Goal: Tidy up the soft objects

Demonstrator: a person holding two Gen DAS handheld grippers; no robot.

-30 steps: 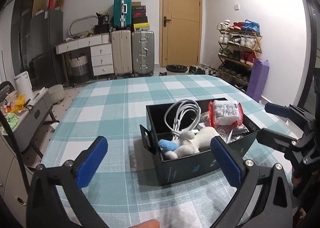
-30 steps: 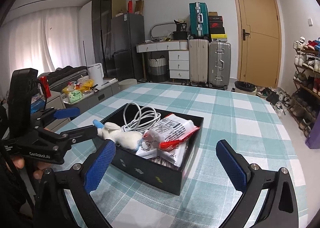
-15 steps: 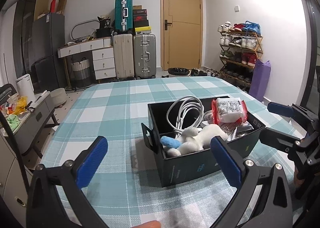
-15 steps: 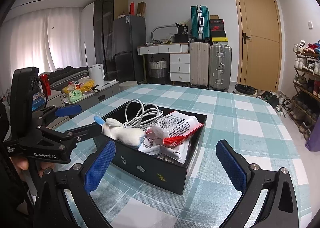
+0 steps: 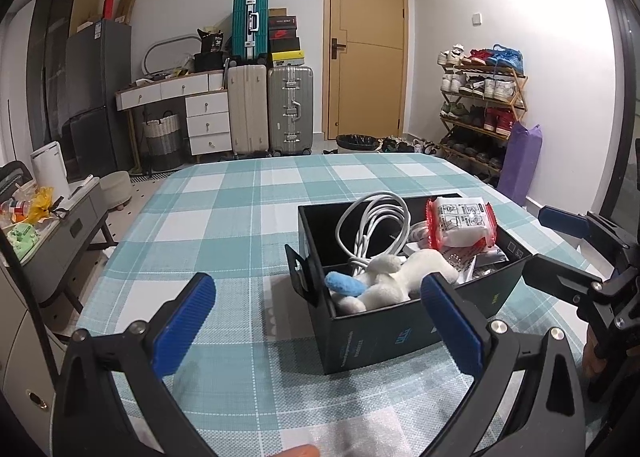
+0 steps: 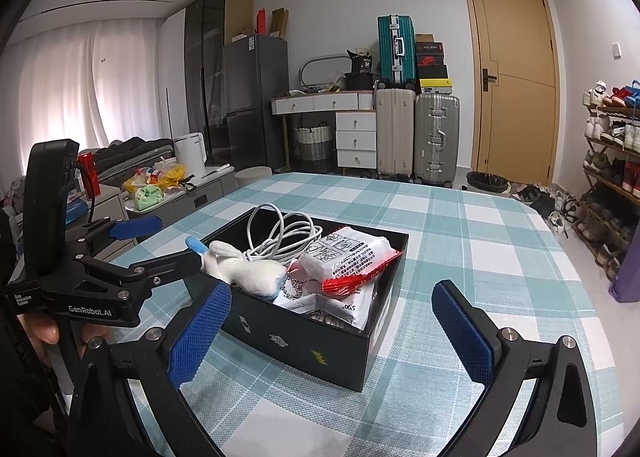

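Note:
A black box [image 5: 384, 331] [image 6: 304, 337] stands on the checked tablecloth. In it lie a white plush toy with a blue ear [image 5: 394, 281] [image 6: 248, 271], a coiled white cable [image 5: 372, 225] [image 6: 280, 237], a red-and-white tissue pack [image 5: 460, 223] [image 6: 352, 257] and other packets. My left gripper [image 5: 320, 321] is open and empty, just in front of the box's near end. My right gripper [image 6: 330, 331] is open and empty, around the box's side; it also shows in the left wrist view [image 5: 560, 249].
The table [image 5: 240, 217] carries a teal and white checked cloth. Behind it stand suitcases [image 5: 272, 105], a drawer desk [image 5: 192, 105], a door [image 5: 368, 49] and a shoe rack [image 5: 480, 105]. A low cabinet with clutter [image 6: 160, 189] stands left of the table.
Both grippers have backed off and risen slightly, so the box looks a little farther away. Both stay open; the box contents have not moved.

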